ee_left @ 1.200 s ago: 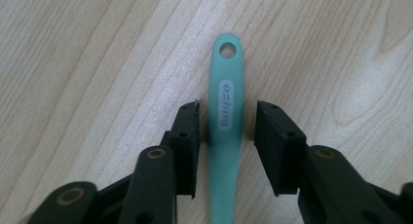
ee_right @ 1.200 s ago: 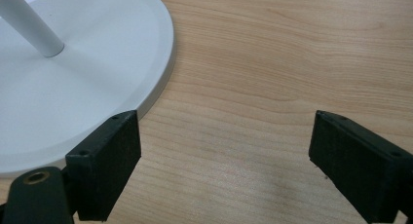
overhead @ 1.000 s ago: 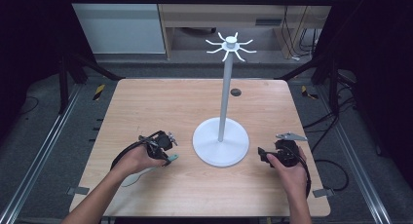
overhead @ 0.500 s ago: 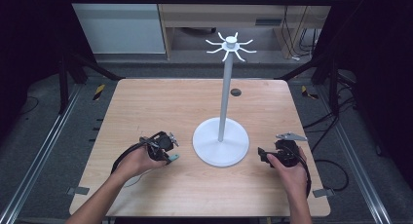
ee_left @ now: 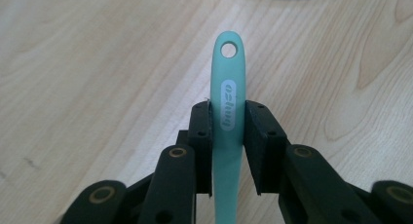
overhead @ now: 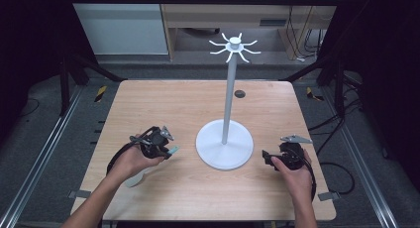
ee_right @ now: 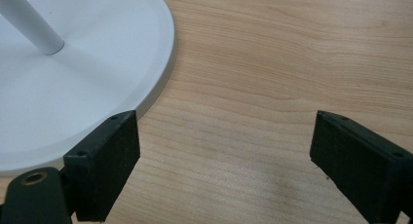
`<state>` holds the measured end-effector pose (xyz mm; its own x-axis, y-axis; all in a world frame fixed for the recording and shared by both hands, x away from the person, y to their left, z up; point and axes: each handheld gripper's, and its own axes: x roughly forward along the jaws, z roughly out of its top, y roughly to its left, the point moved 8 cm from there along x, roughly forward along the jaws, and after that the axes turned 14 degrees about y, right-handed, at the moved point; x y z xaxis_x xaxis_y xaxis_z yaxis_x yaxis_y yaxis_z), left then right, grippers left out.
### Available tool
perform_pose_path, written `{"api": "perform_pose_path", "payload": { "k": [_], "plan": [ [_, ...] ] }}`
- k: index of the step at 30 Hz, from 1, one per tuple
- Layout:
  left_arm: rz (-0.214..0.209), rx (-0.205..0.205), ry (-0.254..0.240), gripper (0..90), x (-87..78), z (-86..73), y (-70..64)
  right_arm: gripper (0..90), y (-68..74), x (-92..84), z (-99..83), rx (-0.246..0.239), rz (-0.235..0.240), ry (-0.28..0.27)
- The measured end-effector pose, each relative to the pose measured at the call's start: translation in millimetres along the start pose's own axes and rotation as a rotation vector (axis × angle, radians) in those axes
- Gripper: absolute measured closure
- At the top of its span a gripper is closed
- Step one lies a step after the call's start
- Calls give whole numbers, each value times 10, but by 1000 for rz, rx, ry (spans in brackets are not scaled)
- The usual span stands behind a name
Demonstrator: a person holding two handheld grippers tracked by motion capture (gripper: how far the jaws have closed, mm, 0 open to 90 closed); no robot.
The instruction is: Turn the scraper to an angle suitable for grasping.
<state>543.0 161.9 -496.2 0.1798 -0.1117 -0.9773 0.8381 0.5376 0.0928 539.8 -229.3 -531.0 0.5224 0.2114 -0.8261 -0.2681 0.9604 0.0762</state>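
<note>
On teal handle [ee_left: 229, 112] between left gripper [ee_left: 229, 131] fingers [ee_left: 202, 136]: white oval label, lettering unclear.

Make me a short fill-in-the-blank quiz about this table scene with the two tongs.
1. The left tongs are shut on a ____ handle.
2. The handle's tip has a round ____.
3. The right tongs stand ____, holding nothing.
4. The white stand sits on a ____ table.

Missing words: teal; hole; open; wooden

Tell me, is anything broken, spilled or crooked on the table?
Nothing stands out. The white stand is upright on the wooden table, its hooks bare. The left gripper is clamped on the teal utensil handle, which sits straight between the jaws. The right gripper is open beside the stand's base. No spill or damage shows.
</note>
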Motion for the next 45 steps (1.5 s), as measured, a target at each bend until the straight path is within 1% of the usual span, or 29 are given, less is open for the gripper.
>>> {"api": "perform_pose_path", "payload": {
  "k": [1, 2, 3, 4, 5, 9, 10, 12, 13, 14, 17, 18, 19, 22, 26, 27, 30, 32, 36, 38, 39, 41, 45],
  "plan": [
    [9, -10, -24, 739, -74, 0, 24, 114, 0, 1, -2, 0, -3, 1],
    [9, -10, -24, 739, -74, 0, 24, 114, 0, 1, -2, 0, -3, 1],
    [16, -8, -31, 739, -112, -2, 35, 114, 2, -2, -1, 2, -2, -1],
    [20, -17, -56, 739, -171, 9, 40, 113, -1, -3, -1, -2, -3, -2],
    [26, -13, -63, 739, -209, 8, 52, 114, -1, -4, -2, -2, -4, -2],
    [29, -30, -110, 739, -320, 31, 67, 113, 5, 0, -2, 1, -3, 0],
    [29, -30, -110, 739, -320, 31, 67, 114, 5, -2, -4, 0, -3, 2],
    [45, -52, -157, 740, -408, 53, 102, 113, 5, 0, -2, 0, -4, 1],
    [45, -52, -157, 740, -408, 53, 102, 113, 5, 0, -2, 0, -4, 1],
    [48, -67, -184, 740, -459, 68, 124, 112, 7, -1, -1, -3, 0, 0],
    [55, -80, -217, 741, -544, 94, 153, 112, 14, 1, 1, -5, 2, -1],
    [55, -80, -217, 741, -544, 94, 153, 112, 15, 3, -1, -6, 0, 1],
    [55, -87, -235, 741, -594, 112, 162, 112, 13, 4, 0, -9, -1, 1],
    [61, -92, -259, 742, -662, 137, 174, 112, 12, 4, -1, -8, -1, 1],
    [66, -92, -274, 743, -723, 158, 174, 112, 14, 4, -1, -9, 0, 1],
    [71, -89, -284, 743, -751, 168, 176, 112, 14, 4, -1, -9, 0, 2],
    [70, -91, -302, 744, -785, 182, 178, 112, 15, 6, 0, -9, 1, 1],
    [71, -91, -304, 744, -791, 183, 181, 112, 14, 7, -1, -9, 0, 2],
    [69, -100, -333, 744, -840, 189, 185, 112, 18, 7, -1, -9, 0, 3],
    [68, -101, -340, 745, -856, 189, 184, 112, 17, 8, -2, -10, 0, 4],
    [68, -102, -356, 745, -893, 194, 179, 112, 17, 8, -3, -10, -1, 4],
    [68, -104, -364, 745, -915, 196, 178, 112, 17, 9, -4, -13, -1, 5],
    [68, -110, -413, 746, -1020, 227, 170, 112, 20, 15, -5, -13, -4, 8]
  ]
}}
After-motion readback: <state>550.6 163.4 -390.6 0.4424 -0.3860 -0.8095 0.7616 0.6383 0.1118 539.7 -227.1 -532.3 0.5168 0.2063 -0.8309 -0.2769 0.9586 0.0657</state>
